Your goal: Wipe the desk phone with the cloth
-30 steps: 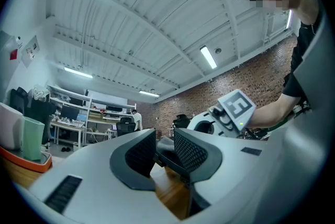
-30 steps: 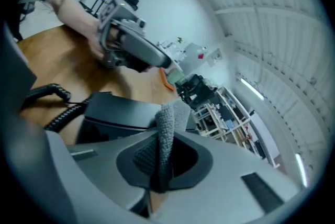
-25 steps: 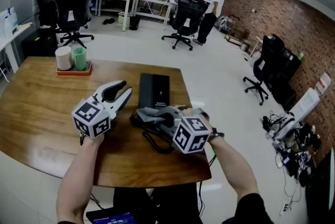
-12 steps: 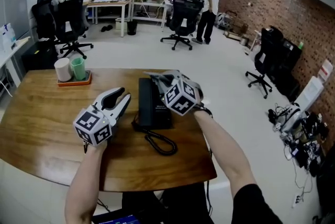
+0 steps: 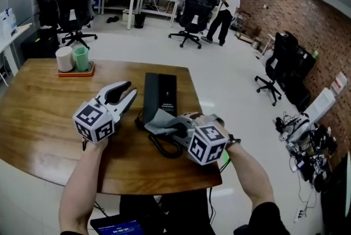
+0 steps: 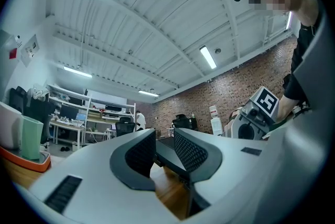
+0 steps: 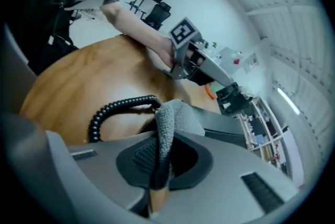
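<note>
The black desk phone [image 5: 160, 92] lies lengthwise on the wooden table [image 5: 38, 118], with its coiled cord [image 5: 164, 147] looped at the near end. My right gripper [image 5: 174, 128] is shut on a grey cloth [image 5: 160, 119], which rests over the phone's near end. In the right gripper view the cloth [image 7: 170, 121] stands pinched between the jaws of the right gripper [image 7: 158, 159], with the cord [image 7: 116, 108] curling to the left. My left gripper [image 5: 123, 95] is open beside the phone's left edge, holding nothing. Through the left gripper [image 6: 163, 147], the phone [image 6: 168, 154] shows in the gap between the jaws.
An orange tray [image 5: 77, 71] with a white cup [image 5: 64, 59] and a green cup [image 5: 83, 59] stands at the table's far left. The table's right edge runs close past the phone. Office chairs, shelves and a standing person [image 5: 226, 6] are in the room beyond.
My right gripper carried the cloth out to the phone's far end half a second ago and has come back to the near end. The left gripper has hardly moved.
</note>
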`<state>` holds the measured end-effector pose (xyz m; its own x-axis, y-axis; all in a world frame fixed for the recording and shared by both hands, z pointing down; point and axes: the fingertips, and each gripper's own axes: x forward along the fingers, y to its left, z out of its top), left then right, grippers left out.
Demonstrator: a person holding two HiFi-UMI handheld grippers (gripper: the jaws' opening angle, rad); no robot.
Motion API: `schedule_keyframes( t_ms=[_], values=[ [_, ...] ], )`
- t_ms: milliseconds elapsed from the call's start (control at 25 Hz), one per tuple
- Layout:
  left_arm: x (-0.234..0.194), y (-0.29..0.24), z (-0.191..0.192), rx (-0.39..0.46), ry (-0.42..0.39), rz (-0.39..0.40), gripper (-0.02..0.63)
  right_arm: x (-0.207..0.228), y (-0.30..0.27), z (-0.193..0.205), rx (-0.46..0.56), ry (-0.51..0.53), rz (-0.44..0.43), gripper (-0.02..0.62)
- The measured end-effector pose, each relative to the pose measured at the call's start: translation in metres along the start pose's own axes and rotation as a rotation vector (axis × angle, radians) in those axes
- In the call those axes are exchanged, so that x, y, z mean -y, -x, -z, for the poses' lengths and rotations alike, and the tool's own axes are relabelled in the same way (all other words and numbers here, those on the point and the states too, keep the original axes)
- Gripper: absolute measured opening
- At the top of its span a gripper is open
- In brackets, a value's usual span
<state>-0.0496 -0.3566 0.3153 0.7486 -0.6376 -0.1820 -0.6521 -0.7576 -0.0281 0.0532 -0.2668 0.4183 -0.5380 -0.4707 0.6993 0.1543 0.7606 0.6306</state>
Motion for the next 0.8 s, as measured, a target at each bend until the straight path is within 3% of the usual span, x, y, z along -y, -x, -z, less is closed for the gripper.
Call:
schedule_keyframes(
  t_ms=[80,240,360,440,560,800],
  values=[
    [-0.001,0.000,0.001,0.001,0.001,0.000,0.100,0.020,0.005,0.005,0.034,-0.059,0.036,0.025],
    [-0.002,0.001,0.002,0.002,0.008,-0.001,0.099,0.137,0.010,0.043,0.082,-0.365,0.397,0.025],
    [-0.003,0.002,0.003,0.008,0.011,-0.004,0.100,0.191,-0.004,0.070,0.052,-0.494,0.537,0.025],
    [-0.002,0.001,0.004,0.011,0.013,-0.005,0.100,0.198,-0.017,0.081,0.007,-0.498,0.541,0.025],
    [0.000,-0.001,0.003,0.006,0.010,0.001,0.100,0.173,-0.019,0.074,-0.009,-0.446,0.477,0.025],
    [0.001,-0.001,-0.001,0.000,-0.001,0.007,0.100,0.058,-0.003,0.020,0.025,-0.174,0.202,0.025]
  ],
)
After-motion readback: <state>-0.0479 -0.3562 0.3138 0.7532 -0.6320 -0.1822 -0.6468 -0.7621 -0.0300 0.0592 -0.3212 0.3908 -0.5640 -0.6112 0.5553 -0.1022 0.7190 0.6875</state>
